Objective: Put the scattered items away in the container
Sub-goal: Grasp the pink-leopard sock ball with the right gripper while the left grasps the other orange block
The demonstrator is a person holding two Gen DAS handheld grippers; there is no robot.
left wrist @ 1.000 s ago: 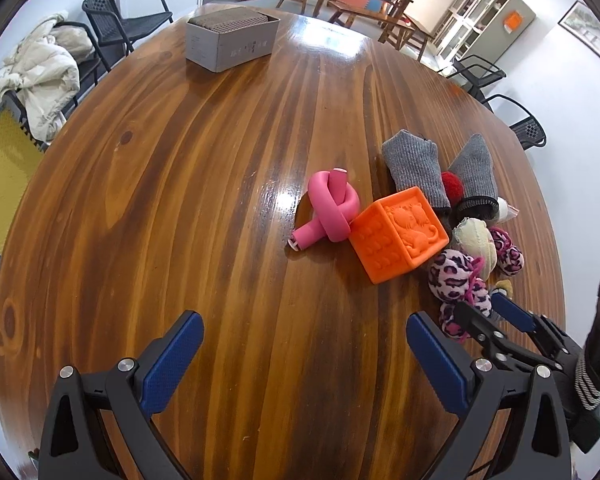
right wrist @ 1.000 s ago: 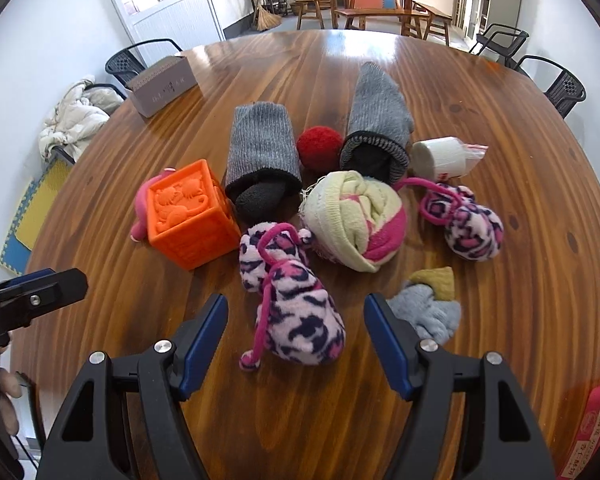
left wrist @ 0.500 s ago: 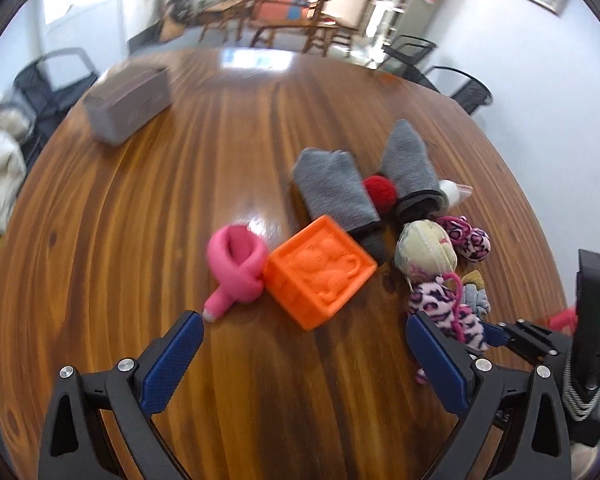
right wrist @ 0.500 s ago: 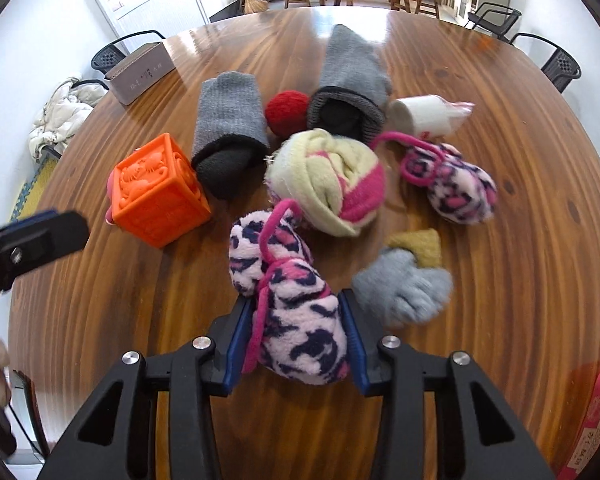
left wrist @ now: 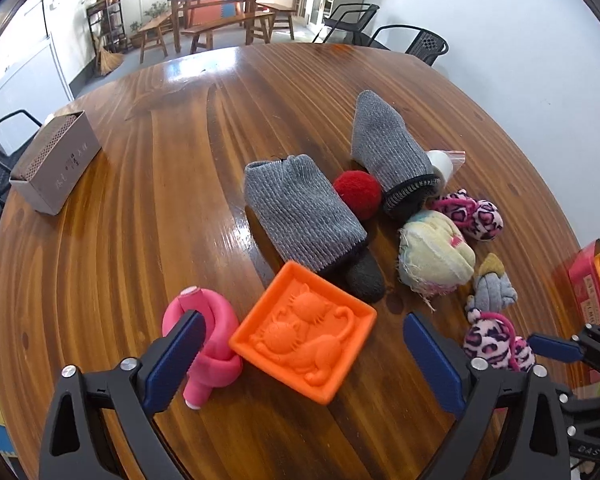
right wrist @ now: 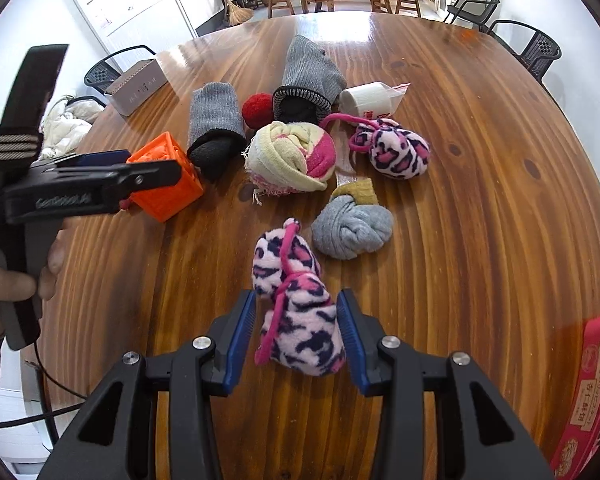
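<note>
My right gripper (right wrist: 296,320) is shut on a pink leopard-print sock bundle (right wrist: 300,320), both blue pads pressing its sides, a little nearer than the pile. My left gripper (left wrist: 302,328) straddles the orange rubber cube (left wrist: 304,340); its jaws are closing and the pads stand apart from the cube. A pink knotted tube (left wrist: 212,344) lies against the cube's left side. The pile holds two grey ribbed socks (left wrist: 300,216), a red pompom (left wrist: 358,192), a yellow-pink sock ball (right wrist: 292,156), a grey sock ball (right wrist: 352,228) and a second leopard bundle (right wrist: 396,152).
A grey rectangular box (left wrist: 56,164) stands at the round wooden table's far left edge. A red printed box (right wrist: 588,380) sits at the near right edge. A white roll in a plastic bag (right wrist: 368,98) lies behind the pile. Black chairs (right wrist: 528,44) ring the table.
My right gripper closed on the leopard bundle and drew it back from the pile. My left gripper rolled and moved right until the orange cube lay between its jaws.
</note>
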